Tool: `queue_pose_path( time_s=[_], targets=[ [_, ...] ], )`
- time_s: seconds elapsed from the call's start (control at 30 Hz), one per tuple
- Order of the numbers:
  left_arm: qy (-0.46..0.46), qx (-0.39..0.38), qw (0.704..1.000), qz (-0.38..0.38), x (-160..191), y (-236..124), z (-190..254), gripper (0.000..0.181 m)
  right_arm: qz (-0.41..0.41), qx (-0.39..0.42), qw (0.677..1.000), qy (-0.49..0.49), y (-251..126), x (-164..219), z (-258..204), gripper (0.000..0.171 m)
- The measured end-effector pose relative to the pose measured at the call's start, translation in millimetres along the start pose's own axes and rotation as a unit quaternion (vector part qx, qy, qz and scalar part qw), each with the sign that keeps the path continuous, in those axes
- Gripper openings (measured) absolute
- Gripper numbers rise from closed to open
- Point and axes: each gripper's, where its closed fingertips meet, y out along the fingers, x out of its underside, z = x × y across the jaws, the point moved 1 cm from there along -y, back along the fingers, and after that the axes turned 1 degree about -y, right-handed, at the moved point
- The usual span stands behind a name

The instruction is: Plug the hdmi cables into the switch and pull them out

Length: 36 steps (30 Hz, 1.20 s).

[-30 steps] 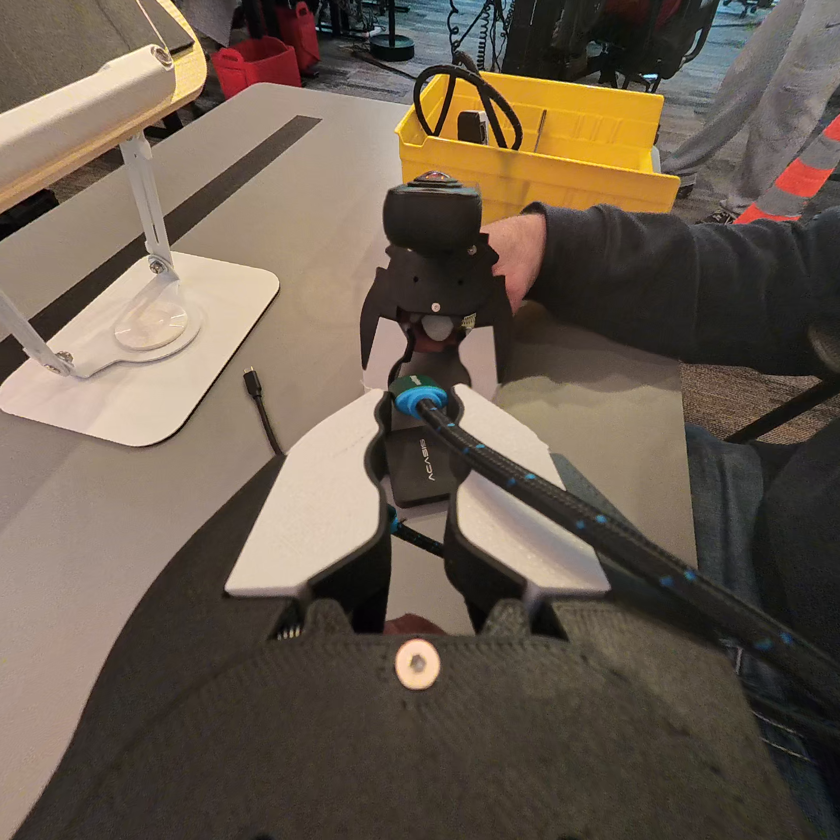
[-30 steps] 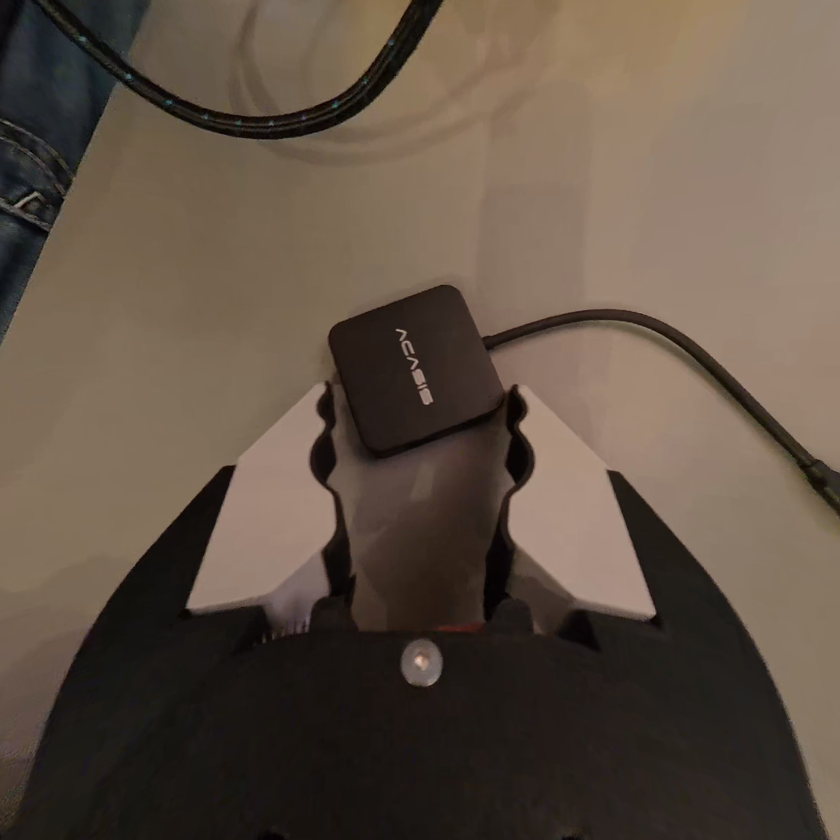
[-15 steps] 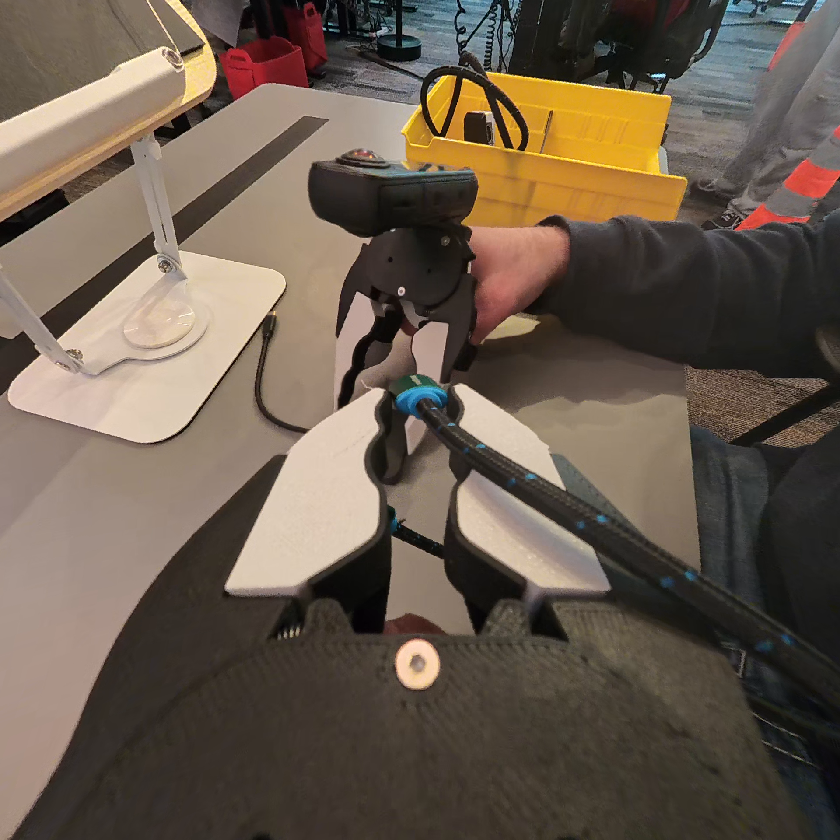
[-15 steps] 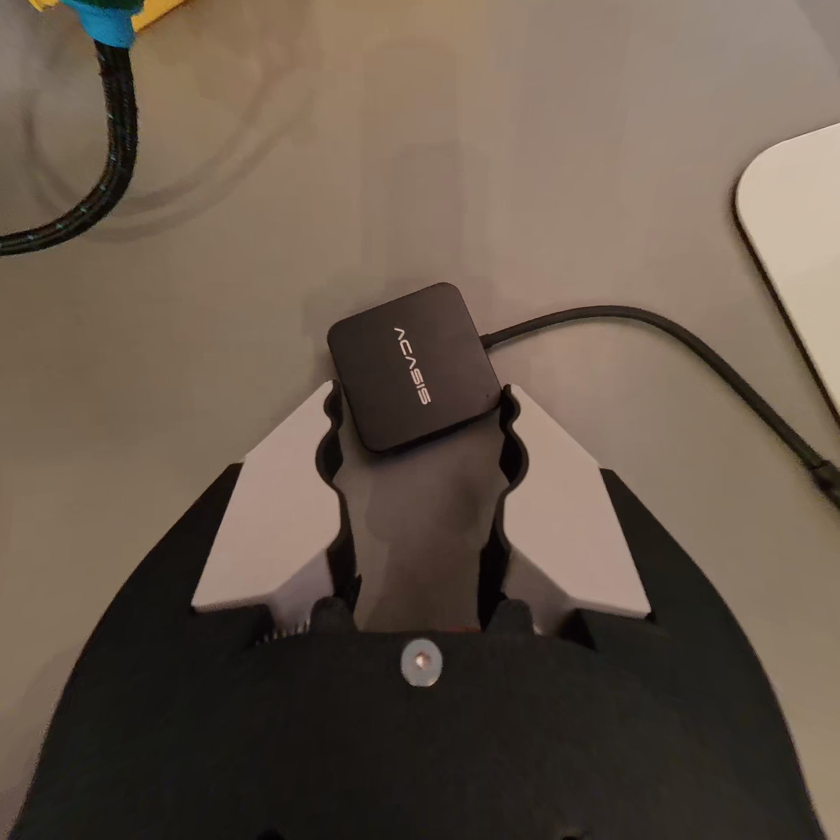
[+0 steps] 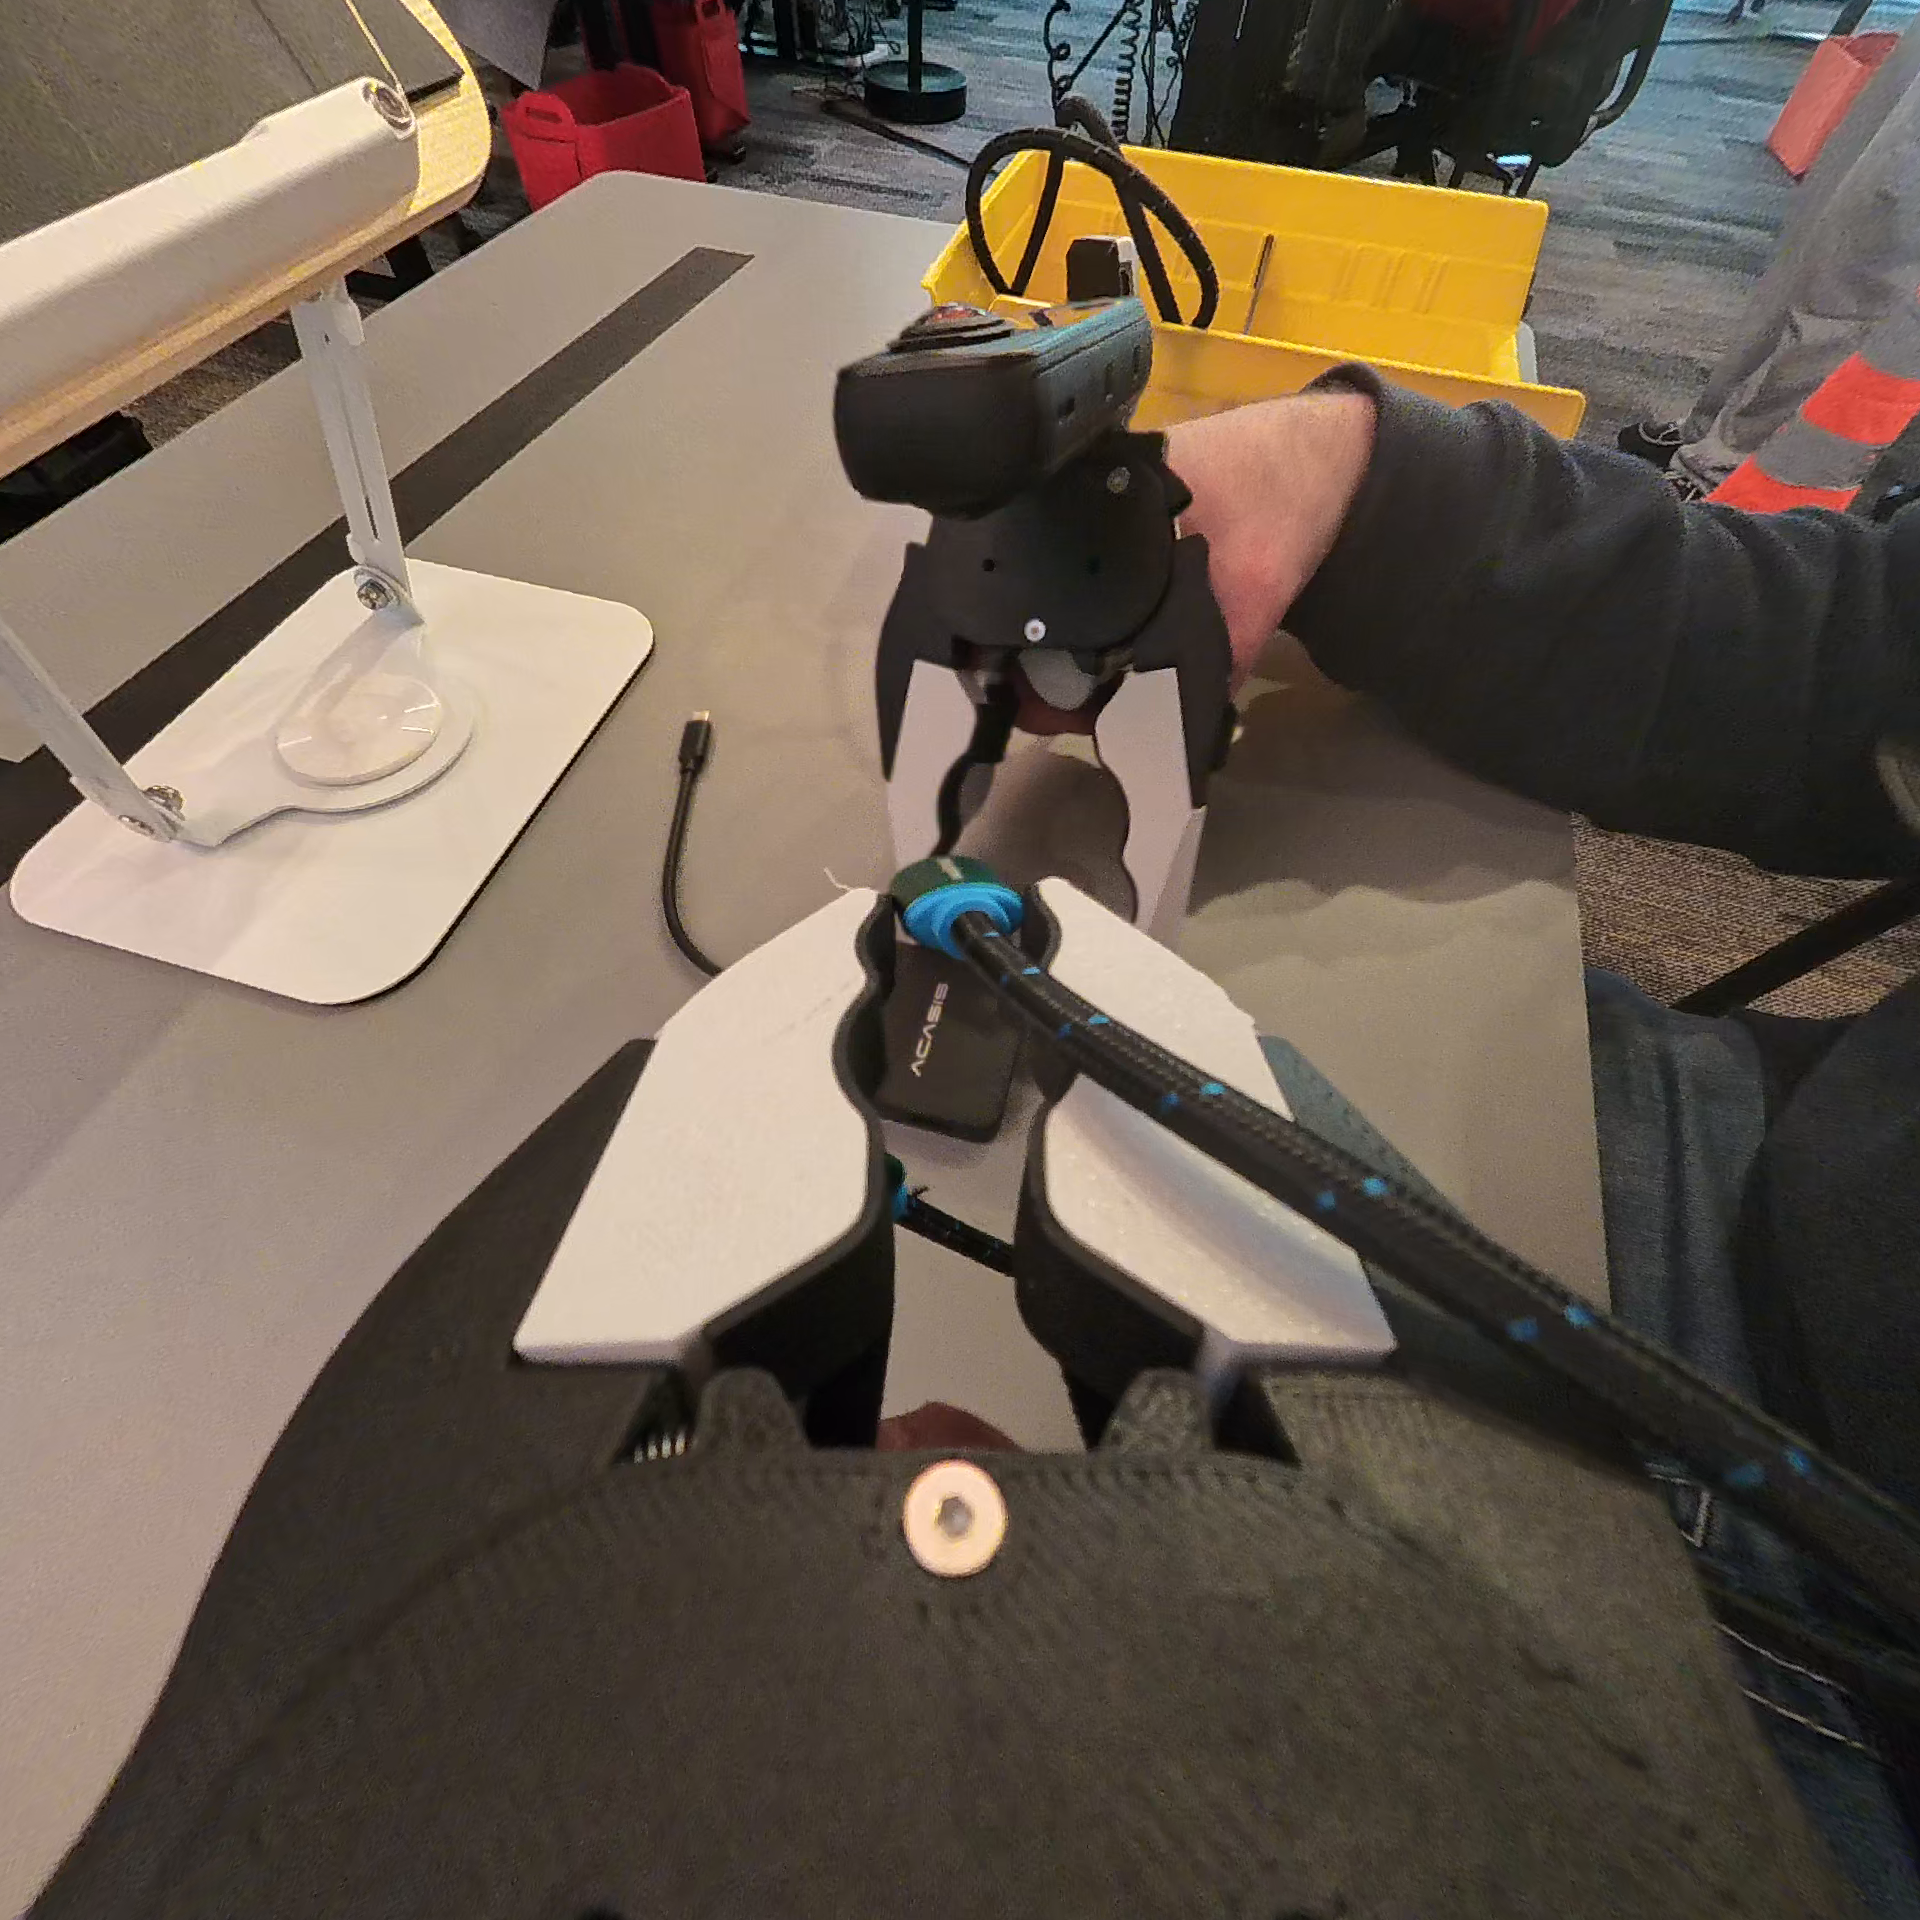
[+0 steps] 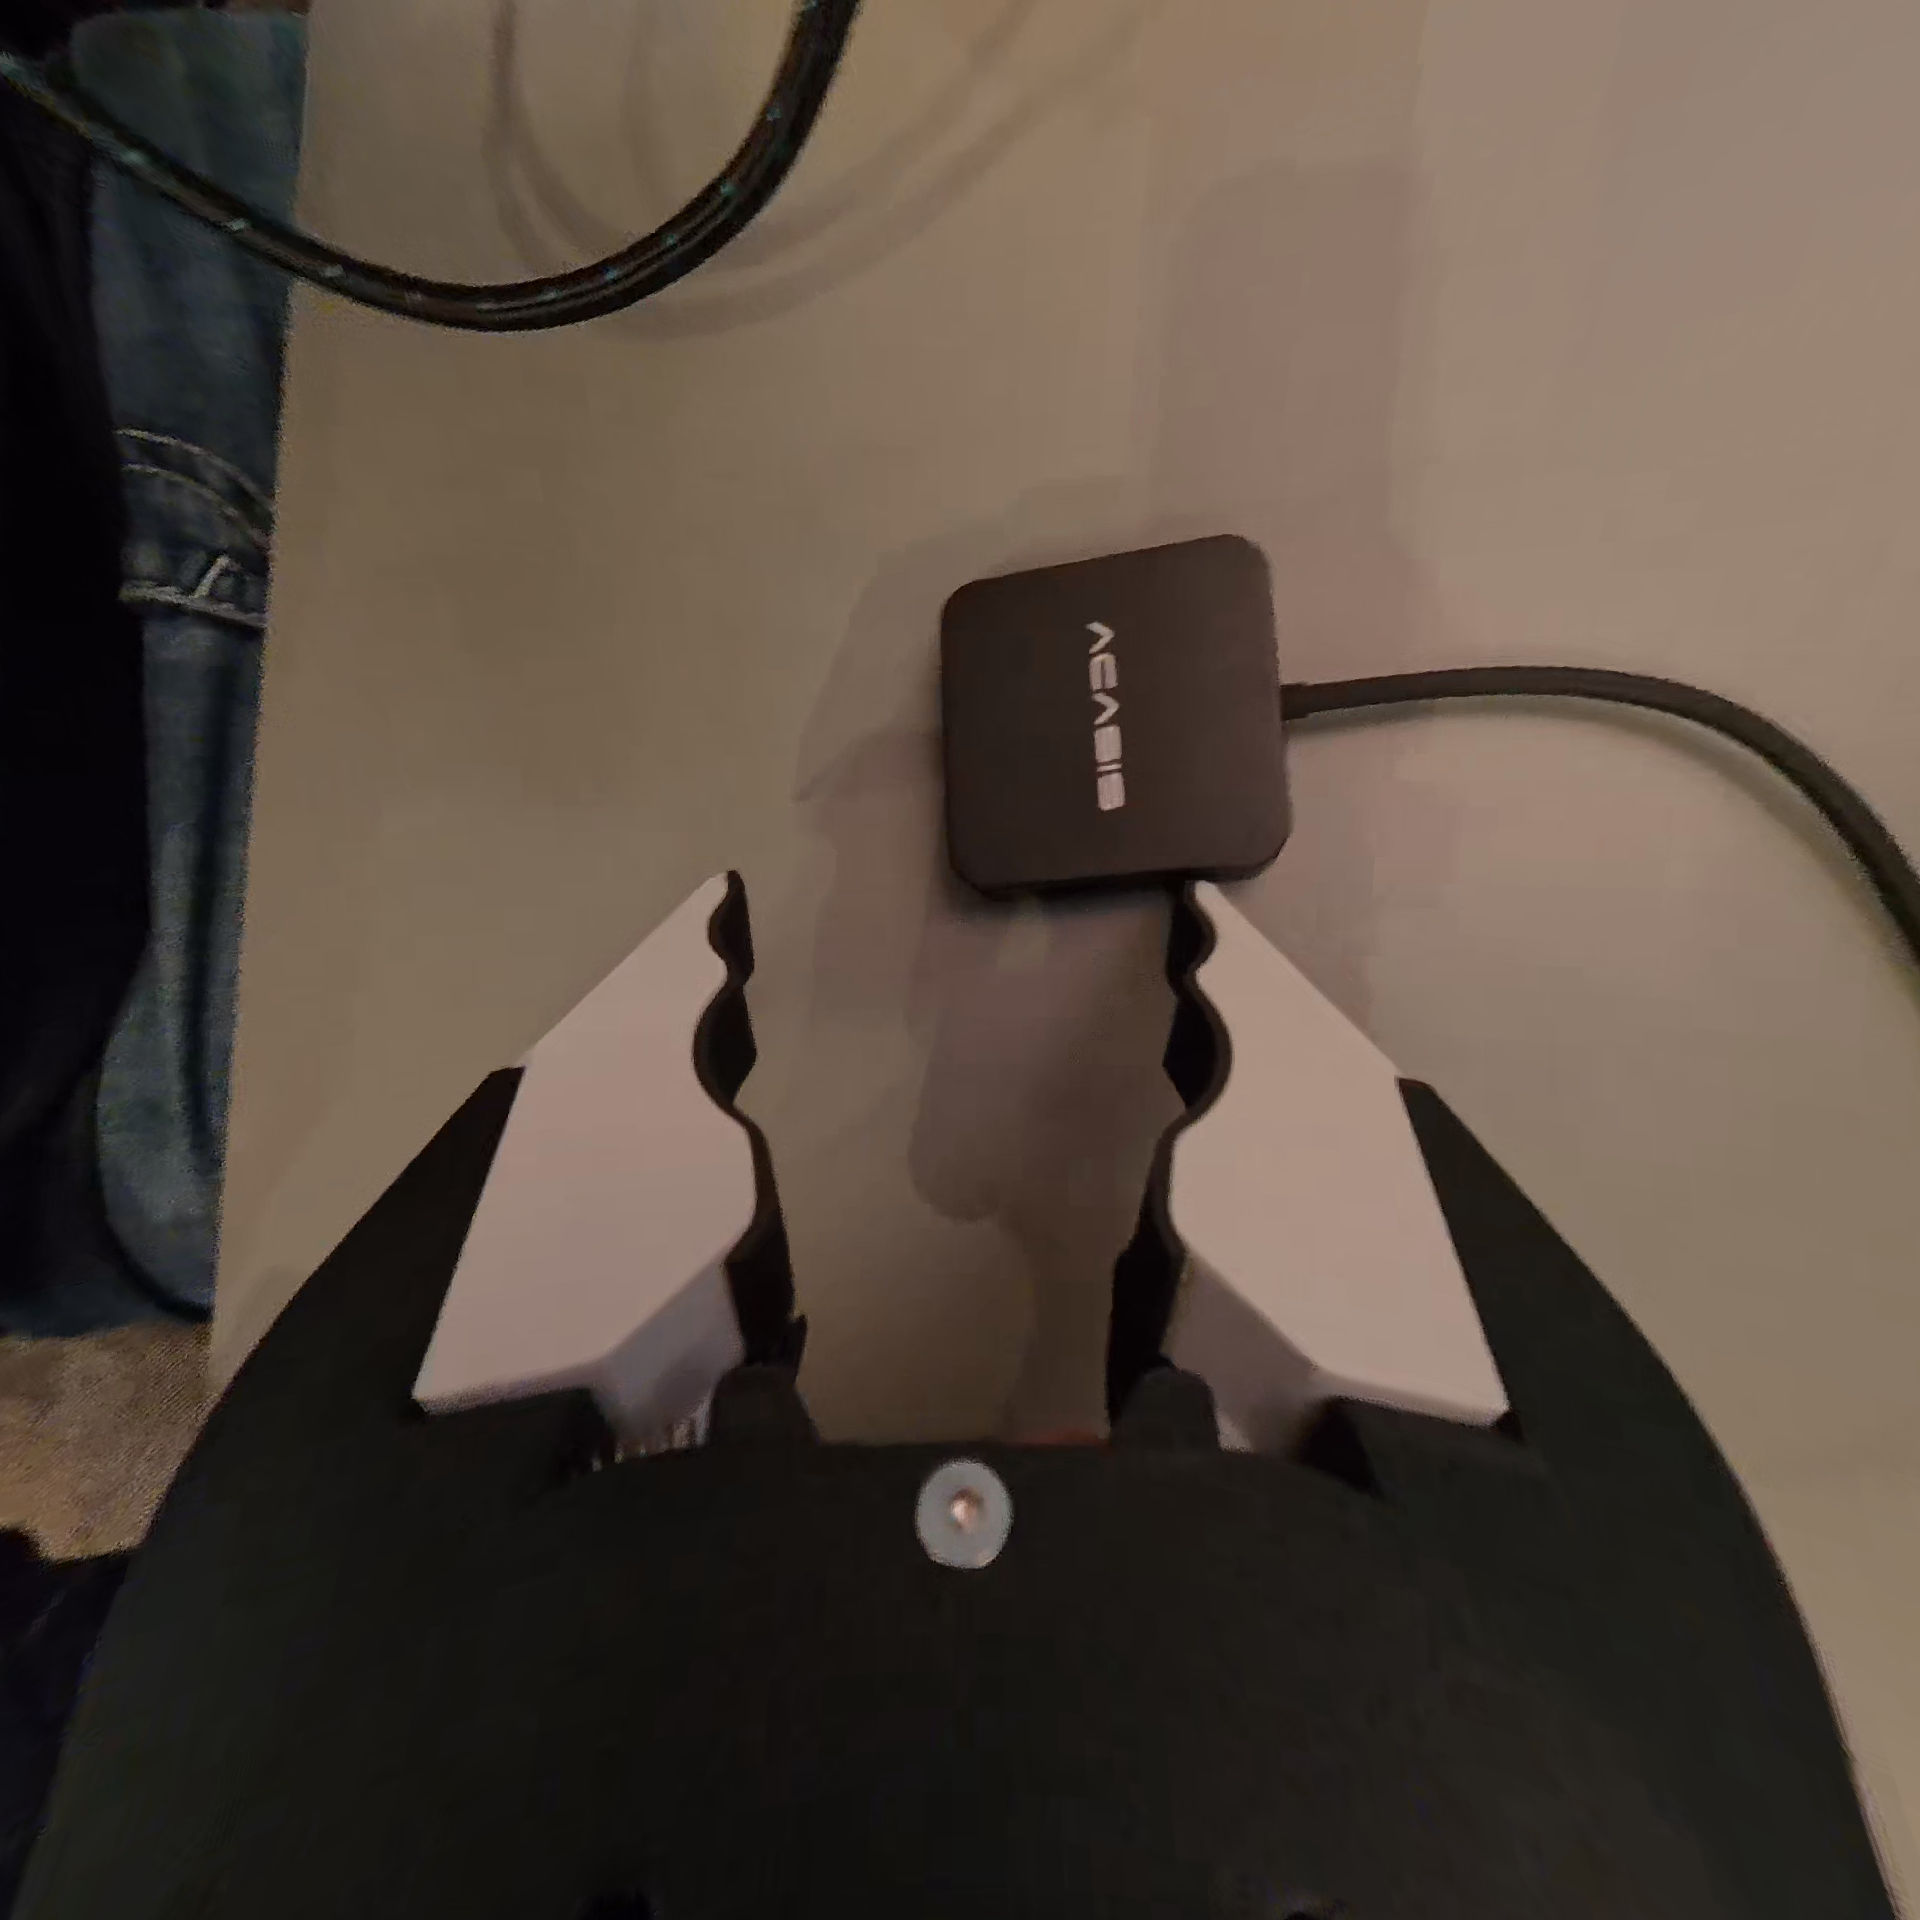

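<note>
My left gripper (image 5: 951,920) is shut on the green and blue plug (image 5: 954,900) of a black braided HDMI cable (image 5: 1247,1127), held just above the table. The black square switch (image 5: 940,1049) lies flat on the table below it and shows between my fingers. In the right wrist view the switch (image 6: 1112,717) lies just past my right gripper's (image 6: 956,894) right fingertip (image 6: 1195,914). That gripper is open and empty. It also shows in the left wrist view (image 5: 1039,873), pointing down. The braided cable (image 6: 520,301) loops at the top left.
The switch's own thin black lead (image 6: 1662,717) runs right; its small plug (image 5: 698,727) lies loose. A white stand base (image 5: 332,810) stands at left. A yellow bin (image 5: 1351,312) with cables is behind. The table's near edge (image 6: 260,831) borders a person's jeans. My hands' fingertips stand some 15 cm from each other.
My right gripper let the switch out from between its fingertips, opened a little wider and drew back to the left. My left gripper kept its hold on the plug and barely moved.
</note>
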Motion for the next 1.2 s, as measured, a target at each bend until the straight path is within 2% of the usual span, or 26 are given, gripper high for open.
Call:
queue_pose_path(
  time_s=[0.07, 0.13, 0.27, 0.4, 0.53, 0.67, 0.8, 0.87, 0.93, 1.2],
  targets=[
    [0.000, 0.000, 1.000, -0.001, 1, 1, 0, 0.022, -0.008, -0.027, 1.000, -0.014, 1, 2, -12, 0.074],
    [0.000, 0.000, 1.000, -0.002, 1, 1, 0, 0.022, -0.014, -0.024, 0.999, -0.033, 1, 2, -14, 0.077],
    [0.000, 0.000, 1.000, -0.001, 1, 1, 0, 0.022, 0.004, 0.065, 0.994, -0.084, -10, -13, 13, 0.085],
    [0.000, -0.001, 1.000, 0.000, -1, 1, -1, 0.022, -0.055, 0.122, 0.978, -0.157, -10, -14, 32, 0.084],
    [0.003, -0.003, 1.000, 0.001, -3, -1, -1, 0.022, -0.098, 0.108, 0.967, -0.210, 5, -16, 37, 0.081],
    [0.005, -0.005, 1.000, 0.004, -5, -4, -3, 0.022, -0.103, 0.080, 0.962, -0.241, 17, -29, 40, 0.093],
    [0.004, -0.008, 1.000, 0.005, -5, -6, -4, 0.022, -0.108, 0.019, 0.975, -0.195, 25, -27, 42, 0.095],
    [0.003, -0.008, 1.000, 0.006, -4, -7, -5, 0.022, -0.090, 0.027, 0.979, -0.181, 25, -32, 47, 0.080],
    [0.002, -0.008, 1.000, 0.006, -3, -7, -6, 0.022, -0.082, 0.038, 0.983, -0.163, 25, -34, 50, 0.074],
    [0.001, -0.011, 1.000, 0.007, -4, -7, -8, 0.022, -0.062, 0.095, 0.994, 0.003, 32, -48, 48, 0.074]
  ],
)
